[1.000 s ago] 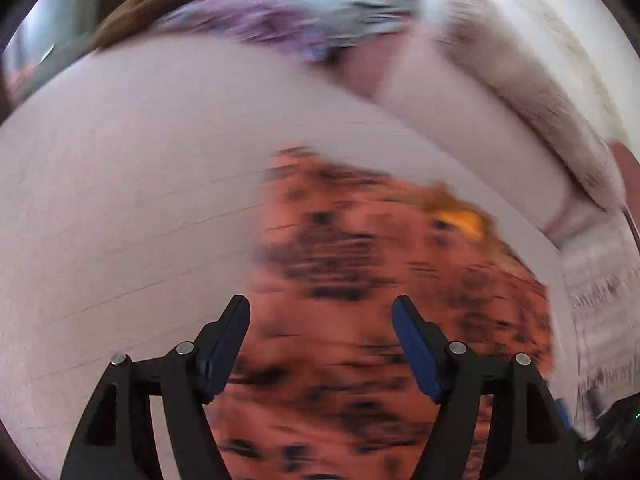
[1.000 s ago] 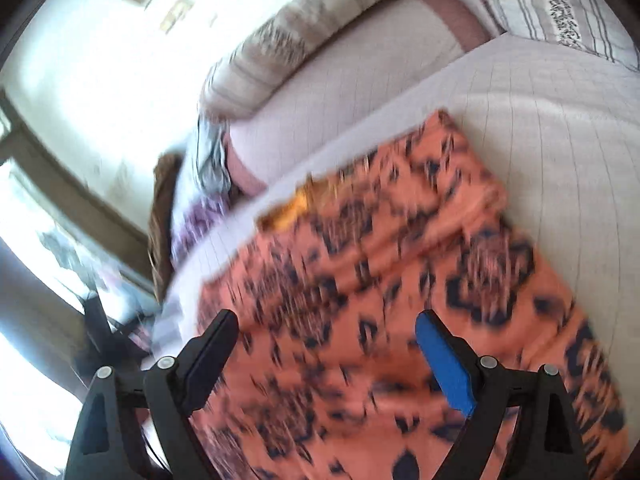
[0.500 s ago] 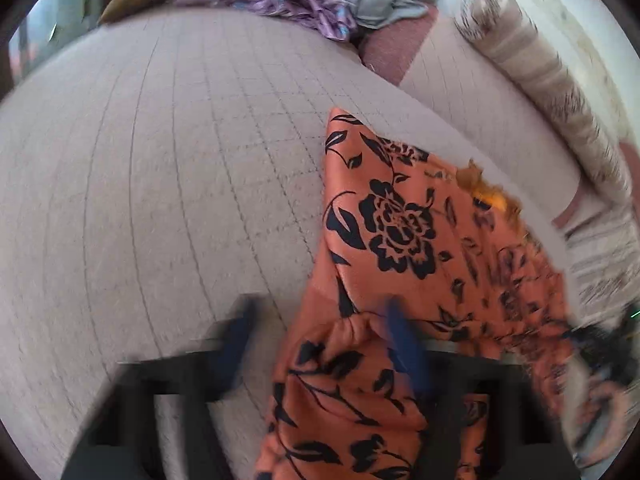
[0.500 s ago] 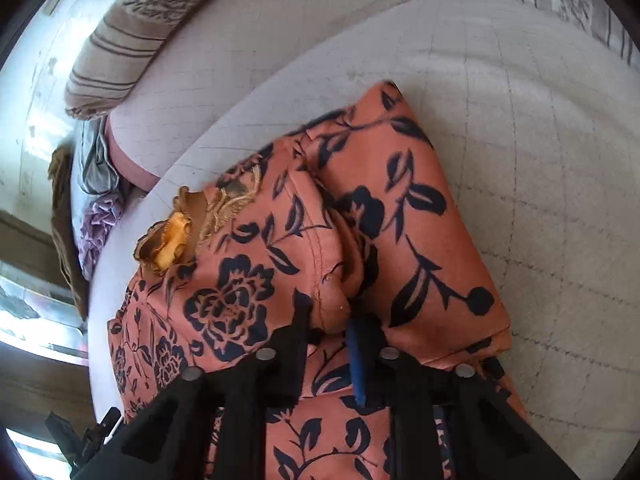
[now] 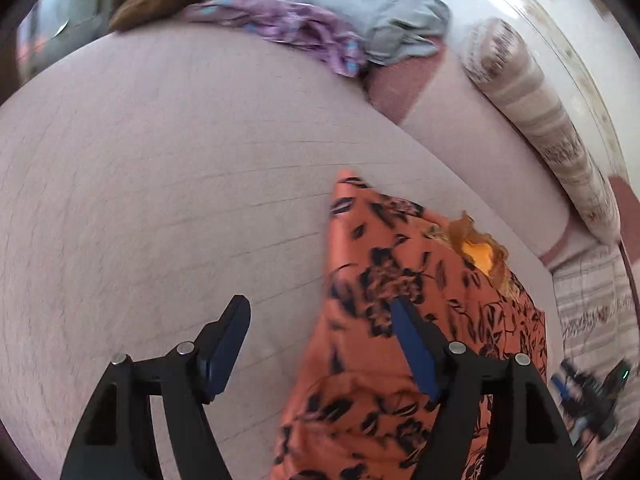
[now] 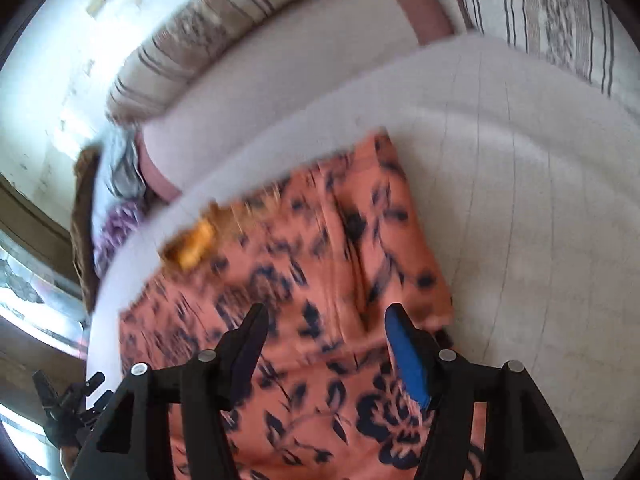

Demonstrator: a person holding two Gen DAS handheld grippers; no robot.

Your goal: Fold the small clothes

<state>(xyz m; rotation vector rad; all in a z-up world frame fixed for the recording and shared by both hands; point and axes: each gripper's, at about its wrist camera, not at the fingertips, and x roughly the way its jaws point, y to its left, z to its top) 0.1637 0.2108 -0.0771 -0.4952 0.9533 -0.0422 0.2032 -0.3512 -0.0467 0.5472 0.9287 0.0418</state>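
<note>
The orange floral garment (image 6: 320, 280) lies flat on the pale quilted bed (image 5: 160, 200). Both tongs have just been opening and grip nothing: the right tongs (image 6: 324, 344) hover spread over the cloth, the left tongs (image 5: 320, 340) straddle its left edge. A striped pillow (image 5: 540, 120) lies beyond.

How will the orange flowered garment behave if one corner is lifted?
The orange flowered garment looks like thin cloth with soft creases, so it would probably droop and unfold. It seems light for its size. On the quilted bed cover it would likely drag and bunch rather than slide in one piece.
</note>
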